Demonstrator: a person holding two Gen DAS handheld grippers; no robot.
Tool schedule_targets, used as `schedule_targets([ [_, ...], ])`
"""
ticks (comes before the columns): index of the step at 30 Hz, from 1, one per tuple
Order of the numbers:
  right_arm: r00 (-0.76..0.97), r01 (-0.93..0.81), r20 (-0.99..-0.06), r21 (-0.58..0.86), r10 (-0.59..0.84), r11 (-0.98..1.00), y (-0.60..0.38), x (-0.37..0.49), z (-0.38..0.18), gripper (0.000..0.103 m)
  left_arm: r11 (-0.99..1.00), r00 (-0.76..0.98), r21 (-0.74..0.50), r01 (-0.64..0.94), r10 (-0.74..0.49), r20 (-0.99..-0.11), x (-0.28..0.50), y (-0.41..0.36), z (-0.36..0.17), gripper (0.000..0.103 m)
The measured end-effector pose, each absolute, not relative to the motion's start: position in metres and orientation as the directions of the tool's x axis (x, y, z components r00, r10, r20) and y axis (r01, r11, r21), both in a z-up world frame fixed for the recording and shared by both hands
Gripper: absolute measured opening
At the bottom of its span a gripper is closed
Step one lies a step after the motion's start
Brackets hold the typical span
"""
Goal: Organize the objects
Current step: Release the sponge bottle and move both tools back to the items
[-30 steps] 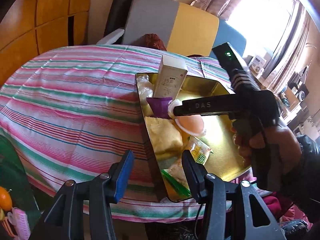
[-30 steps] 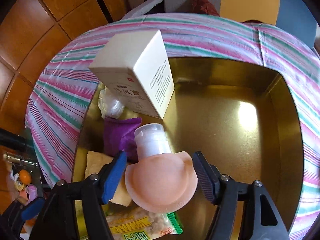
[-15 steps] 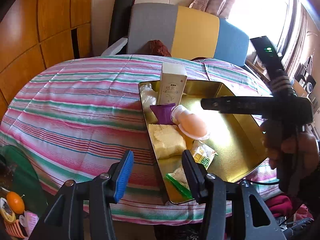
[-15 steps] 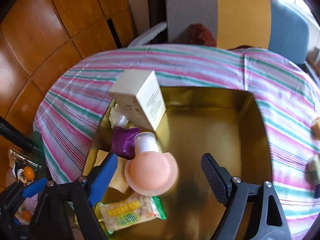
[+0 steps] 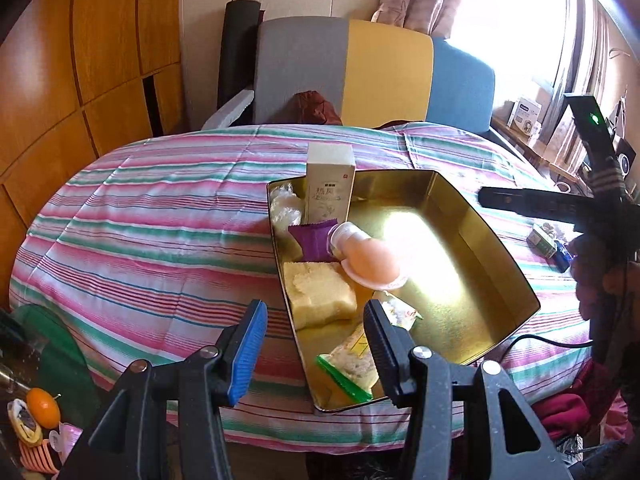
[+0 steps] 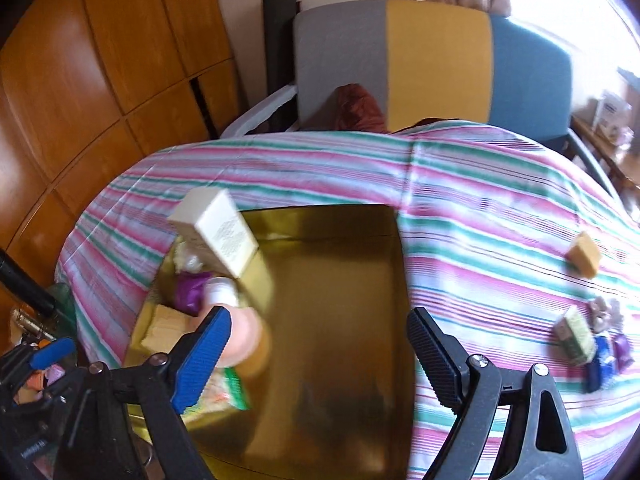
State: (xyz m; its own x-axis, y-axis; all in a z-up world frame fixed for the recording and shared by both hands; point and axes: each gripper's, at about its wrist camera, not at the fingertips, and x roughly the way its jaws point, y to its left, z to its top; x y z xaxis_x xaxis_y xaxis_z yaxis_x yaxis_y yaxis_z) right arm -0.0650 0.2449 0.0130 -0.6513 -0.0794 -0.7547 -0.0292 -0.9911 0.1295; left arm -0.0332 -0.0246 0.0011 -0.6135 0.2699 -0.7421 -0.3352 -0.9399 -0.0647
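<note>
Gold tin point(image 5: 496, 240) holds items along its left wall: cream carton point(image 5: 330, 188) upright, purple packet point(image 5: 310, 240), peach bottle point(image 5: 368, 260) lying tipped, yellow sponge point(image 5: 318, 294). Snack bag point(image 5: 352, 360) lies at near corner.

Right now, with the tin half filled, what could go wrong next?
The tall white box stands upright at the gold tin's back corner; a nudge could topple it. The peach bottle lies on its side and might roll. Leftover items sit near the table's edge.

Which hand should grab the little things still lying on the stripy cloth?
Probably the right. The right gripper is empty, its jaws opening, and the tan block and small packets lie on its side of the gold tin. The left gripper hangs over the tin's other edge.
</note>
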Motion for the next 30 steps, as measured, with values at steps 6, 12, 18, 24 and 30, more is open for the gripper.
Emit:
schedule_targets([
  [6,-0.669,-0.128,-0.743,0.120,-0.003,-0.984,0.303,-0.045,0.019,0.091,-0.937,-0.617,-0.027,-0.348,0.250,-0.746,-0.031,-0.007,0.006,0.051],
  [12,-0.677,-0.228,-0.732,0.107,0.078,-0.968,0.361,-0.025,0.020,0.091,-0.933,-0.616,0.012,-0.359,0.227,-0.754,-0.028,0.011,0.009,0.051],
  [18,-0.668,-0.340,-0.721,0.076,0.184,-0.937,0.426,-0.010,0.024,0.092,-0.927,-0.616,0.036,-0.373,0.218,-0.757,-0.026,0.033,0.012,0.051],
  [24,-0.646,-0.472,-0.701,0.056,0.302,-0.880,0.498,0.009,0.022,0.093,-0.904,-0.613,0.060,-0.424,0.238,-0.754,-0.026,0.061,0.019,0.051],
  [30,-0.601,-0.602,-0.703,0.084,0.381,-0.794,0.565,0.026,0.002,0.094,-0.875,-0.603,0.093,-0.475,0.247,-0.758,-0.026,0.097,0.024,0.051],
])
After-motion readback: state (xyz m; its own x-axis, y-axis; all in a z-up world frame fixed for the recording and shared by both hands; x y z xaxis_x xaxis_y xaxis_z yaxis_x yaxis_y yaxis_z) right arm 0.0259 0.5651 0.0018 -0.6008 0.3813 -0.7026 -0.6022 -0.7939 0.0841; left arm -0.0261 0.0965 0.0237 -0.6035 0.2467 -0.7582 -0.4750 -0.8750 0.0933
